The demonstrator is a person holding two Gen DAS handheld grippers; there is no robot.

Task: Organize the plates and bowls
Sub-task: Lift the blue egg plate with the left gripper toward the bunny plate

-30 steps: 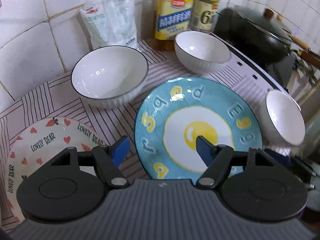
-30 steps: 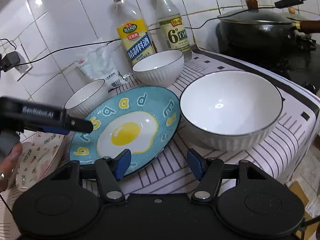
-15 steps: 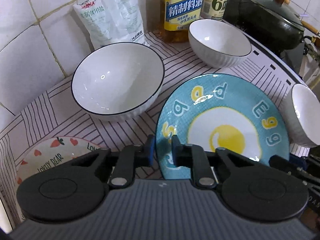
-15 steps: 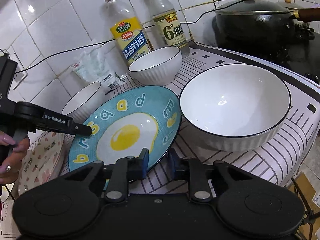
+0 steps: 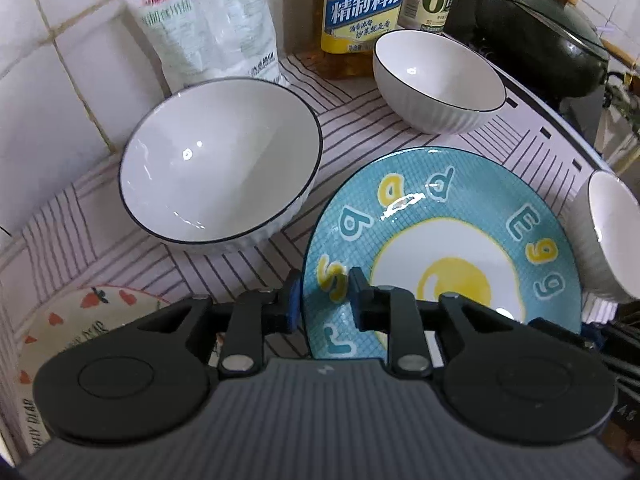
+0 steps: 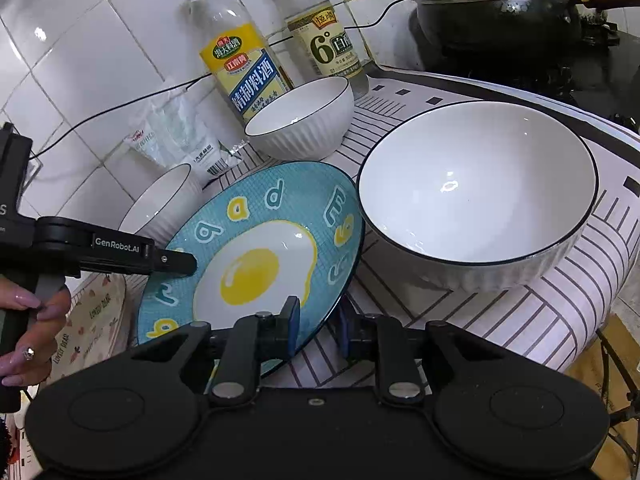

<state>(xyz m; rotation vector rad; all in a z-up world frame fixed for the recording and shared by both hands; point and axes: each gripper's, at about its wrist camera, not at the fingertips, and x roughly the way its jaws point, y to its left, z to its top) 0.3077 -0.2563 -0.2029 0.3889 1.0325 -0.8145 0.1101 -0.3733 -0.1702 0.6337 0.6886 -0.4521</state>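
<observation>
A blue plate [image 5: 460, 240] with a fried-egg picture lies on the striped cloth, between white bowls. My left gripper [image 5: 323, 302] straddles its left rim. Its jaws are opening a little, but both pads still touch the rim. In the right wrist view, my right gripper [image 6: 318, 322] is shut on the near rim of the blue plate [image 6: 256, 240]. The left gripper [image 6: 188, 264] comes in from the left there, held by a hand. A wide bowl [image 6: 476, 192] touches the plate's right side. A pink heart plate [image 5: 80, 320] lies at the near left.
A wide bowl [image 5: 216, 160] and a small bowl [image 5: 436, 76] stand behind the plate. Against the tiled wall stand two bottles [image 6: 244, 64], [image 6: 324, 36] and a white bag [image 5: 208, 28]. A lidded black wok [image 6: 496, 12] is at the back right. The counter edge [image 6: 592, 320] drops off beside the wide bowl.
Both grippers went from wide open to closed on the blue plate's rim. The left one also moved forward and right, down to the plate. The right one barely shifted.
</observation>
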